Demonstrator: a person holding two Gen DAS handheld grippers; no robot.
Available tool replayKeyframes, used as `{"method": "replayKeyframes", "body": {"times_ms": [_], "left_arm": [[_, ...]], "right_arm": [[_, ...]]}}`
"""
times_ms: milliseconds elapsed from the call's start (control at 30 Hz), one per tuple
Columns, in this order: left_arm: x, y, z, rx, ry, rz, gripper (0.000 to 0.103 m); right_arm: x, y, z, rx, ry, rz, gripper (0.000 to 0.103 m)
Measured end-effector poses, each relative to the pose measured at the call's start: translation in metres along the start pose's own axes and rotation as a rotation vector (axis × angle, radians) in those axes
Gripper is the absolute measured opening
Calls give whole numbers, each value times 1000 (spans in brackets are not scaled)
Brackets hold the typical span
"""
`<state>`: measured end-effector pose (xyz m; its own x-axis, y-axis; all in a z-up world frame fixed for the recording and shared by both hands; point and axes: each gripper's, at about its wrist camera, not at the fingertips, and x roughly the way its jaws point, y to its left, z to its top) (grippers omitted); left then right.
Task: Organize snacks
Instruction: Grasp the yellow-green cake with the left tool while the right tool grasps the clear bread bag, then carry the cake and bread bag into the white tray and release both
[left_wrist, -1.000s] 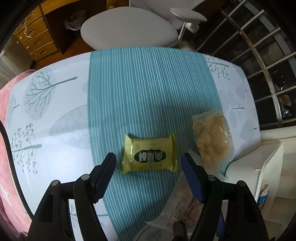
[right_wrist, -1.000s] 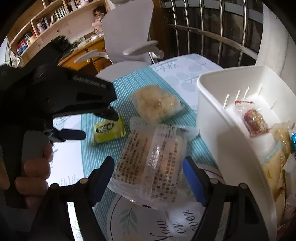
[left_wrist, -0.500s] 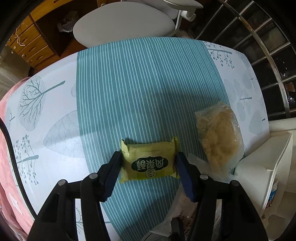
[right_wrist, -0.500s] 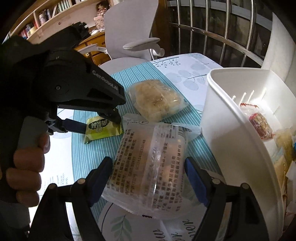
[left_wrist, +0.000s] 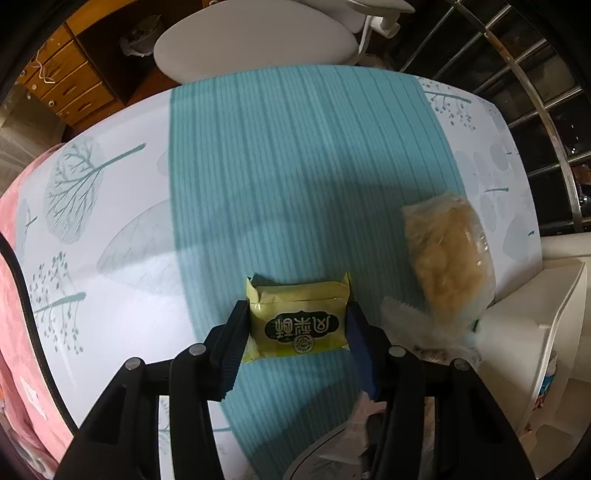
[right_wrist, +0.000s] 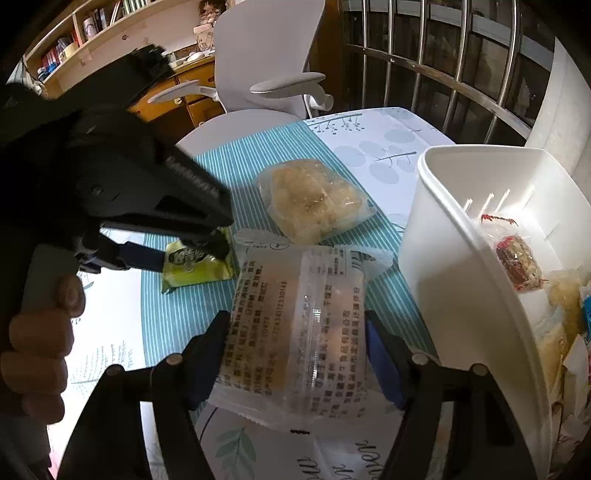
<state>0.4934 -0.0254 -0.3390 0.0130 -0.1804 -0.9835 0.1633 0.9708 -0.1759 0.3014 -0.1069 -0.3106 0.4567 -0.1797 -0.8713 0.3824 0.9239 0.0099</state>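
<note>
with your left gripper (left_wrist: 297, 328) closing on the small yellow foil-wrapped cake (left_wrist: 298, 317) and your right gripper (right_wrist: 295, 347) closing around the clear printed snack packet (right_wrist: 295, 321), lift both into the white plastic bin (right_wrist: 436, 236).

The left gripper (left_wrist: 297, 325), black with two dark blue ribbed pads, points straight down in the lower middle of the left wrist frame. Its jaws are closing, and each pad stands against one short side of a small yellow-green snack packet (left_wrist: 299, 317). In the right wrist frame a bare hand (right_wrist: 40, 343) at the lower left edge holds its handle, fingers curled. The right gripper (right_wrist: 295, 350), of the same black and blue build, fills the bottom of that frame, tilted downward. Its jaws are closing too, with a clear plastic printed snack packet (right_wrist: 291, 325) between them, both pads touching its sides.
</note>
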Motion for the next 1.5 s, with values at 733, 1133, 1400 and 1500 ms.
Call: {"method": "replayKeyframes", "body": {"times_ms": [733,1133,1400,1500], "left_arm": [[-67,62,-149,-81,76,56,50],[-105,38,-241,18,103,-8,50],[-118,5,-258,120,110,-43,50],[-126,-12,-267,161,100,-71,50]], "right_arm": [[-92,-9,-37,-99,20,13,67],[-195,-35,-64,-135,-182,6,68],[-237,-62,-80,-151,-264,-44,68],[-242,-79,-83,-122,-256,-43,68]]}}
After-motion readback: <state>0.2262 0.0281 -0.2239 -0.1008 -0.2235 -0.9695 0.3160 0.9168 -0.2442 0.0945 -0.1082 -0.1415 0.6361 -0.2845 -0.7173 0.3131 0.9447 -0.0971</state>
